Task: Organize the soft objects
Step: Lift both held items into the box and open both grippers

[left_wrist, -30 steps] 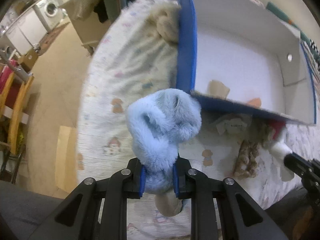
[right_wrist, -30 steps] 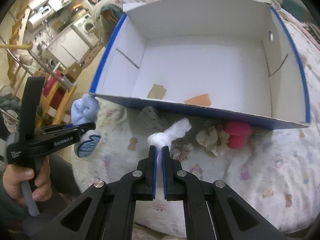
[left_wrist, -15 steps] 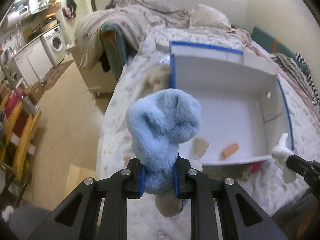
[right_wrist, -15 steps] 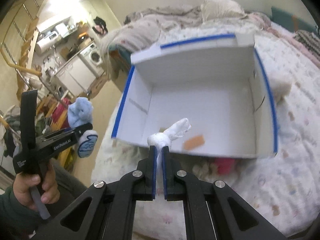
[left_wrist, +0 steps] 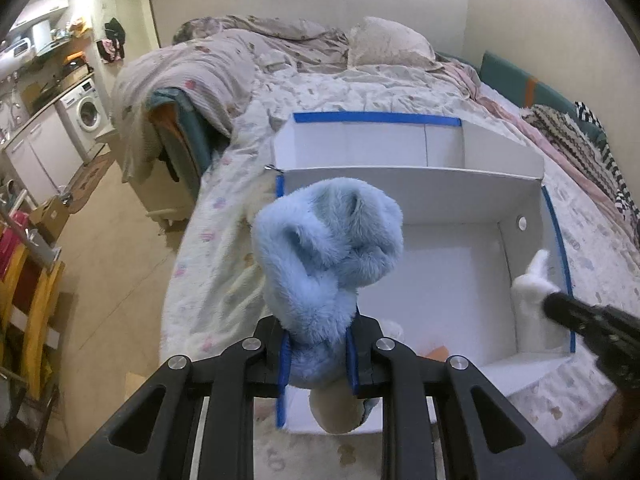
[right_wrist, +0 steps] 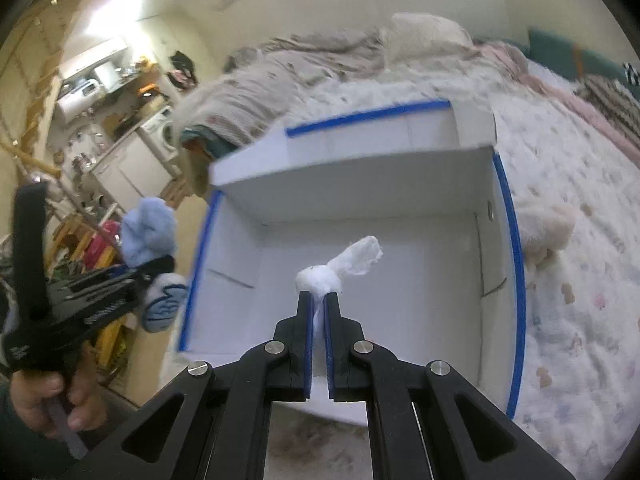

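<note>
Both grippers now sit higher over the bed (left_wrist: 248,272) than a second ago, looking down into the white box (left_wrist: 448,264) rather than at its near wall from the quilt. The box with its blue-taped edges (right_wrist: 516,272) fills the middle of each view, and its far flap, out of sight before, now shows behind the back wall. The toys that lay on the quilt in front of the near wall a second ago, a red one among them, are no longer in either view.

The left gripper (left_wrist: 318,360) pinches the blue plush toy (left_wrist: 324,252) between its blue-padded fingers, holding it over the box's near left corner; the plush fills the gap between the pads and bulges above them. Its pale foot (left_wrist: 340,412) hangs below the fingers and hides part of the box's front wall. In the right wrist view the same gripper (right_wrist: 136,280) is at the left, outside the box's left wall, with the hand (right_wrist: 44,412) around its handle partly cut off by the lens edge.

The right gripper (right_wrist: 318,312) is nearly pressed together on the small white soft toy (right_wrist: 340,268), held above the box floor. A cream plush (right_wrist: 548,228) lies against the box's right outer wall, blurred. An orange scrap (left_wrist: 438,352) on the box floor is mostly hidden behind the left gripper.
</note>
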A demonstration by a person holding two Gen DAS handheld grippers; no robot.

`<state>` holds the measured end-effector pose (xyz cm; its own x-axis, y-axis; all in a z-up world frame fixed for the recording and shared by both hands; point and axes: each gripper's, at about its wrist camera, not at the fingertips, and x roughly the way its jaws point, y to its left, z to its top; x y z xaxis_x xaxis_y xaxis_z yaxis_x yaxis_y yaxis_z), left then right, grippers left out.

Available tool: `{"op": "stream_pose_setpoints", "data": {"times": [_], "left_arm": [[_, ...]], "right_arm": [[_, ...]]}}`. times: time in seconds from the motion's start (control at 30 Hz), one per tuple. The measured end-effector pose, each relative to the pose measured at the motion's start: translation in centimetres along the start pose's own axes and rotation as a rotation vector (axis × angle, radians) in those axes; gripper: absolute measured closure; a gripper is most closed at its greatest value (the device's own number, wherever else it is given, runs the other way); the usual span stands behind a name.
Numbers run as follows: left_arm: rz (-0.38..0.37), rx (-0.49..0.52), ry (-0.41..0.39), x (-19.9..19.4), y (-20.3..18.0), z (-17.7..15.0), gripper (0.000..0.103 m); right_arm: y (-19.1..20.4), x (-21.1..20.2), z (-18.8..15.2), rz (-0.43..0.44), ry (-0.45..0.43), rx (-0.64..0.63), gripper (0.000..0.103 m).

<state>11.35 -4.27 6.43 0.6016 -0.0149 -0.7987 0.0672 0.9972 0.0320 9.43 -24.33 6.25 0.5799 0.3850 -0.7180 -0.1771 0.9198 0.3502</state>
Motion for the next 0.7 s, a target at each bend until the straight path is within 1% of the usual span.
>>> {"op": "stream_pose_setpoints", "data": {"times": [0.17, 0.3, 0.43, 0.6, 0.7], "left_arm": [[-0.004, 0.035, 0.033, 3.9, -1.5, -0.1, 0.084], [-0.020, 0.057, 0.044, 6.6, -2.5, -0.7, 0.084], [-0.038, 0.078, 0.085, 9.1, -3.3, -1.3, 0.084], [-0.040, 0.076, 0.087, 10.4, -3.9, -1.5, 0.083], [-0.053, 0.072, 0.103, 10.9, -3.9, -1.4, 0.083]], "right_arm": [[-2.8, 4.1, -0.8, -0.040, 0.072, 0.070, 0.096], [-3.3, 5.8, -1.4, -0.045, 0.110, 0.079, 0.096], [-3.7, 7.0, -1.8, -0.054, 0.143, 0.081, 0.096], [-4.0, 8.2, -2.0, -0.062, 0.175, 0.086, 0.096], [-4.1, 9.0, -2.3, -0.067, 0.199, 0.087, 0.096]]}}
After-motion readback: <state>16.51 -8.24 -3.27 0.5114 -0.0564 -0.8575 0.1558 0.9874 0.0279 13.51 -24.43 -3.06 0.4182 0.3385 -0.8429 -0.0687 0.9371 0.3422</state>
